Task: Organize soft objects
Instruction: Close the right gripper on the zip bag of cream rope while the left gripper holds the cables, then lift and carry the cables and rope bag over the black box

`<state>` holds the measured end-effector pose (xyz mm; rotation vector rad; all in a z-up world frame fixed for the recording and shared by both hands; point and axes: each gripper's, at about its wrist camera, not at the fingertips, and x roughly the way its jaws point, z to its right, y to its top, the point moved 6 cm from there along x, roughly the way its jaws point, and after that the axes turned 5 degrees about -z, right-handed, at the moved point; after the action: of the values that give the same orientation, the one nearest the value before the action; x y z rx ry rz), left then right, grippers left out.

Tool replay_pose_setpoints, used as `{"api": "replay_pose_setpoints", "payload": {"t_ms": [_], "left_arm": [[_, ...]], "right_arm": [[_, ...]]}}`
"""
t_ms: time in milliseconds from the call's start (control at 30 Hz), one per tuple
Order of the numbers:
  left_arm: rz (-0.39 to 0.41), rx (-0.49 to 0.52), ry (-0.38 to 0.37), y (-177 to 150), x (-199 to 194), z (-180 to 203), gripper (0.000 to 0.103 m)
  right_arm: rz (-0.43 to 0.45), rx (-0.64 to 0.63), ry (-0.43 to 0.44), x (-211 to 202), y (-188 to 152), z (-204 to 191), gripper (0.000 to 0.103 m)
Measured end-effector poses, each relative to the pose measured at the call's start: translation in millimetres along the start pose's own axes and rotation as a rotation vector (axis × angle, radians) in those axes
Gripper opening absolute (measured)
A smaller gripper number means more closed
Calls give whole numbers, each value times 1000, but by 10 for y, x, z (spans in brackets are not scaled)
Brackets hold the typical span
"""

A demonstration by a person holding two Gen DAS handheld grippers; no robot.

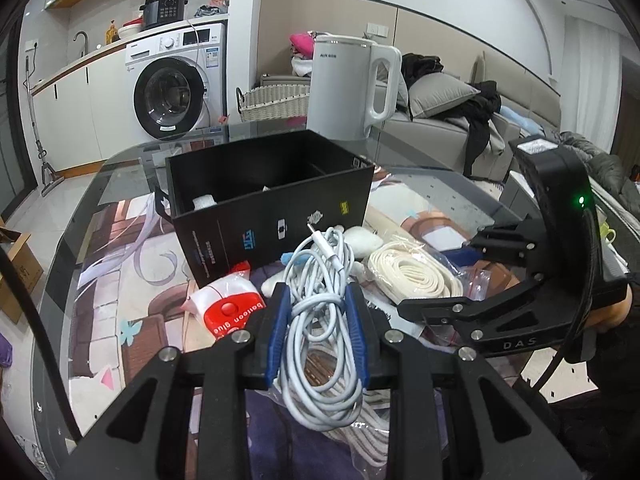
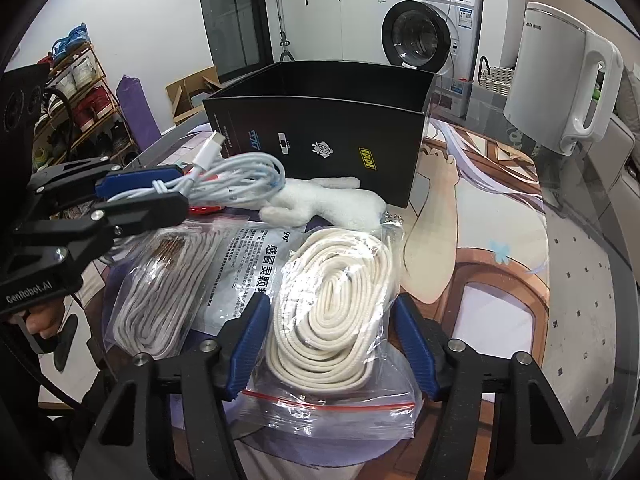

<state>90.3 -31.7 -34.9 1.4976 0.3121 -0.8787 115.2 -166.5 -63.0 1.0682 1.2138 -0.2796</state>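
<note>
Two grippers work the cluttered bench: the left gripper point(image 1: 318, 320) has its jaws clamped on a coiled white charging cable point(image 1: 320, 300) near the open black cardboard box point(image 1: 280, 204); the right gripper point(image 2: 334, 344), jaws wide, straddles a bagged cream rope coil point(image 2: 340, 304).

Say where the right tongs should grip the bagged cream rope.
Grip the coil across its narrow width at the near end, coming in from the near side. It lies flat and elongated, already sitting between the open right tongs, so the bundle fits the gap.
</note>
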Motion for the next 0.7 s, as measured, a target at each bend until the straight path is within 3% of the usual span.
{"api": "replay_pose_setpoints", "payload": {"t_ms": [267, 700], "left_arm": [[36, -24, 9, 56, -74, -64, 26], [132, -83, 42, 160, -285, -220, 26]], "right_arm": [[13, -40, -12, -59, 0, -28, 42], [134, -53, 21, -411, 138, -79, 41]]}}
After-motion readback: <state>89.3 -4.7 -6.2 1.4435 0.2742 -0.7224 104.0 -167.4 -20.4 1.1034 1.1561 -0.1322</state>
